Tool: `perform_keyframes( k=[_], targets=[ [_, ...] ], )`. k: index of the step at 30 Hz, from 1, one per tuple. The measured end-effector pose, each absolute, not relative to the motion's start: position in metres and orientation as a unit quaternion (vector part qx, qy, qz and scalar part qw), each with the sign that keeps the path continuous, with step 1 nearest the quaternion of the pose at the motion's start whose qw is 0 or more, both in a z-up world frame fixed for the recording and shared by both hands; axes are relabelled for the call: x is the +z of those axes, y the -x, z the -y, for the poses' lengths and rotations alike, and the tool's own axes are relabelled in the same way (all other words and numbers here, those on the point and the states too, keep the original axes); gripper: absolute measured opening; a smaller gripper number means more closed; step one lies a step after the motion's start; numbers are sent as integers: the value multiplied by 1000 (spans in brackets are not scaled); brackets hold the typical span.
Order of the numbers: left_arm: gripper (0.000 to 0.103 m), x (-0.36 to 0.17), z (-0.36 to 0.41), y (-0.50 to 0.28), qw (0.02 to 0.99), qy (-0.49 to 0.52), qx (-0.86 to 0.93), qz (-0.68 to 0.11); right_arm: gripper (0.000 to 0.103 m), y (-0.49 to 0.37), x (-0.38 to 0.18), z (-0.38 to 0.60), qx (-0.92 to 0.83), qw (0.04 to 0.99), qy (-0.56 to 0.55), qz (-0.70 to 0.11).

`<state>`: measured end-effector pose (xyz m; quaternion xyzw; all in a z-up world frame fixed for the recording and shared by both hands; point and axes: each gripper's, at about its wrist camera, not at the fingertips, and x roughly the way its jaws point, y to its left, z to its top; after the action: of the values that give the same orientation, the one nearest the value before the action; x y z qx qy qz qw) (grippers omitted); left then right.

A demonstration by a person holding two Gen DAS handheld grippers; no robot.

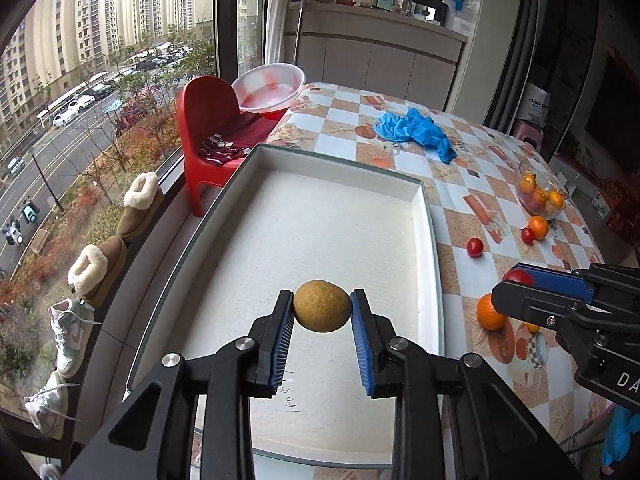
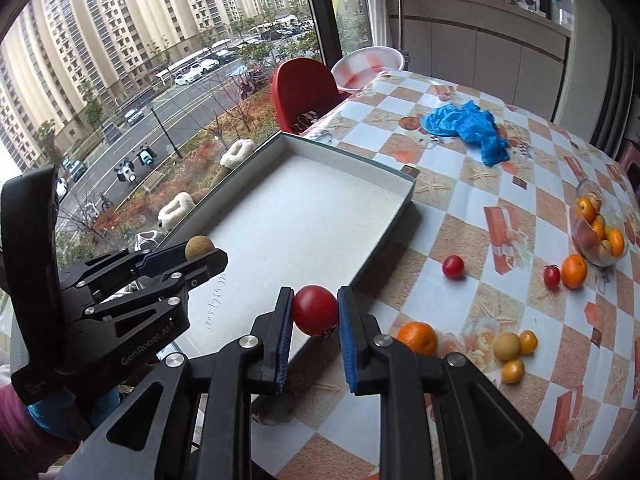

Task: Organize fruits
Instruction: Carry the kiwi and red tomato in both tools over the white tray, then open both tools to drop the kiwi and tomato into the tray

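Left gripper (image 1: 322, 312) pinches a brown round fruit (image 1: 322, 306) between its blue pads, held over the near part of the white tray (image 1: 434, 248). Right gripper (image 2: 314, 312) pinches a red fruit (image 2: 315, 310), above the tray's near right edge. On the checkered tablecloth (image 2: 520, 168) right of the tray: an orange (image 2: 418, 337), two small red fruits (image 2: 453, 266), yellow fruits (image 2: 507, 346), and a glass bowl (image 2: 600, 260) of fruit far right. Blue cloth (image 2: 468, 128) lies far behind.
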<state>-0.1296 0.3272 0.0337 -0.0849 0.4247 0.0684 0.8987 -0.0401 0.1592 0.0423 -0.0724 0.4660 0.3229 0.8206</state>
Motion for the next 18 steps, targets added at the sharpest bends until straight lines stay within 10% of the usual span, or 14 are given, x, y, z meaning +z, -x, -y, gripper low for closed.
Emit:
perform_keyframes(
  k=[18],
  targets=[
    [30,-13,-346,120,869,87,93,-478,24,31,-8,-210,346,777,99,-517]
  ],
)
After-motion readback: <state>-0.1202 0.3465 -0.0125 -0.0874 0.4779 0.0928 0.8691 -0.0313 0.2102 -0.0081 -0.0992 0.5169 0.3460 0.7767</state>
